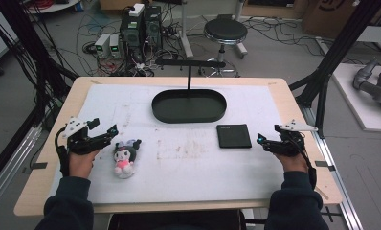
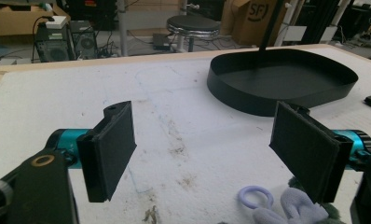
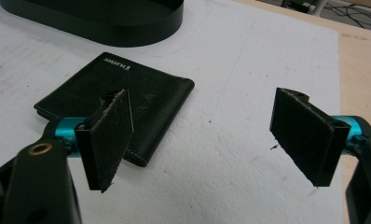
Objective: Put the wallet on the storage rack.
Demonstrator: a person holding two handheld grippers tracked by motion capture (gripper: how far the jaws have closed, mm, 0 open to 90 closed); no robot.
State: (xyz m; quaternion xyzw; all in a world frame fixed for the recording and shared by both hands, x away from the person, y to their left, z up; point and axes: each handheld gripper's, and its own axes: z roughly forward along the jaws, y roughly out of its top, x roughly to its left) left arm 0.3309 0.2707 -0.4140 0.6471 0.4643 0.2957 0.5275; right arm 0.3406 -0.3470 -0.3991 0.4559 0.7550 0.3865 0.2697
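A small plush doll (image 1: 124,158) with black ears, a pink dress and a lilac ring lies on the white mat, just right of my left gripper (image 1: 104,128); its ring and ear (image 2: 272,205) peek in at the bottom of the left gripper view. That gripper (image 2: 211,154) is open and holds nothing. A black leather wallet (image 1: 233,135) lies flat at centre right, and in the right gripper view the wallet (image 3: 141,93) is ahead and left of the open right gripper (image 3: 211,140). My right gripper (image 1: 267,139) hovers just right of the wallet.
A black oval tray (image 1: 189,106) with an upright T-shaped stand (image 1: 189,72) sits at the back centre of the mat (image 1: 188,167). The wooden table edge (image 1: 294,110) borders the mat. A stool (image 1: 225,33), computers and cables stand on the floor beyond.
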